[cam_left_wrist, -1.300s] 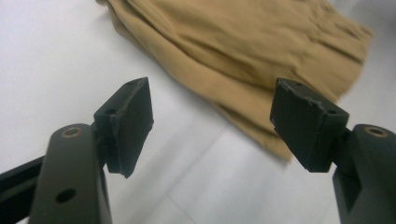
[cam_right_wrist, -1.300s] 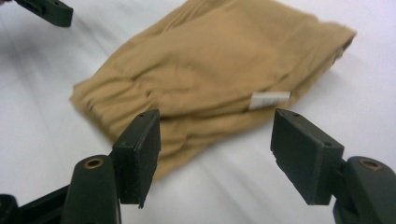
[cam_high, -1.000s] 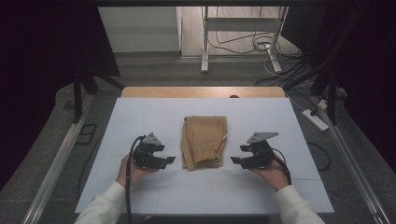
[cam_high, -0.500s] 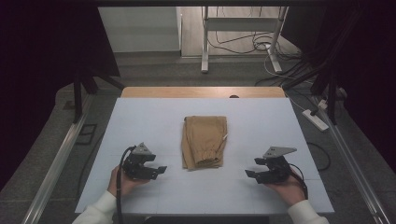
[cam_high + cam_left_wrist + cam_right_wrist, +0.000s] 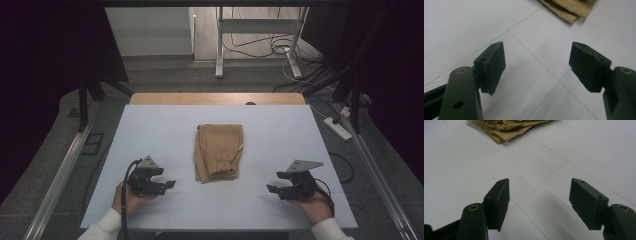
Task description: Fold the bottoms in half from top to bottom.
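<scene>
High view showed the left claw (image 5: 169, 184) at seven o'clock of the folded tan garment (image 5: 218, 151), jaws wide, empty. Right claw (image 5: 272, 189) at five o'clock gaped too, holding nothing above the worktop (image 5: 150, 130).

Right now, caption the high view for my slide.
Folded tan trousers mid-table, open left gripper and right gripper resting either side.

Tan garment (image 5: 218, 151); white table (image 5: 280, 135); black grippers.

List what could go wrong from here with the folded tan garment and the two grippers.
1. Both grippers, left and right, sit open and apart from the folded tan garment; a one-sided grab could drag it and undo the fold.
2. The garment's stacked layers may let the fingers catch just the top layer.
</scene>
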`<state>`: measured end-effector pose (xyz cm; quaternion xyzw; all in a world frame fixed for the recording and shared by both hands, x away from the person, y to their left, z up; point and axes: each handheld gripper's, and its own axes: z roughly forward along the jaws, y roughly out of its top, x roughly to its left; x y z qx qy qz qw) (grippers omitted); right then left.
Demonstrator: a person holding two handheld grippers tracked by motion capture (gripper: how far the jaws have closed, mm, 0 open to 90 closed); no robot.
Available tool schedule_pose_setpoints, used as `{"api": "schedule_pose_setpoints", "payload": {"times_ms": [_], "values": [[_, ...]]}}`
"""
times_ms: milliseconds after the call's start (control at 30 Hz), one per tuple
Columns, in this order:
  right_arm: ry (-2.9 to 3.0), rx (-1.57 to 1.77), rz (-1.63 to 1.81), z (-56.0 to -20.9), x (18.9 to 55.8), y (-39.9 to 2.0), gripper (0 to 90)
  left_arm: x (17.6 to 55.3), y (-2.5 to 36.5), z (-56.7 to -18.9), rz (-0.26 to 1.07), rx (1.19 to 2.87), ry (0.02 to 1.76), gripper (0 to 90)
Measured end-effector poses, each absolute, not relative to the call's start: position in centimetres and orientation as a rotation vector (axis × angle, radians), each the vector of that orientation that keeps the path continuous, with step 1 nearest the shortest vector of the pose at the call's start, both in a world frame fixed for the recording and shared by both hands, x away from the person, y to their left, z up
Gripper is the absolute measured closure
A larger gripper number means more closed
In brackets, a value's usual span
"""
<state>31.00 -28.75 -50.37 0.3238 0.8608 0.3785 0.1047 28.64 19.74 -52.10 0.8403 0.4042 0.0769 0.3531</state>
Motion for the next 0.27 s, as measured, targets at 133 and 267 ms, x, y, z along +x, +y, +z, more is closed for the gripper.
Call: {"api": "schedule_pose_setpoints", "payload": {"times_ms": [133, 267], "values": [[2.533, 0.93, 1.11, -50.42, 30.94, -28.62, 33.0, 28.61, 19.67, -52.08, 0.199, 2.171, 1.043, 28.5], [2.539, 0.922, 1.1, -50.52, 31.01, -28.54, 32.5, 28.59, 19.63, -52.03, 0.205, 2.176, 1.042, 28.1]]}}
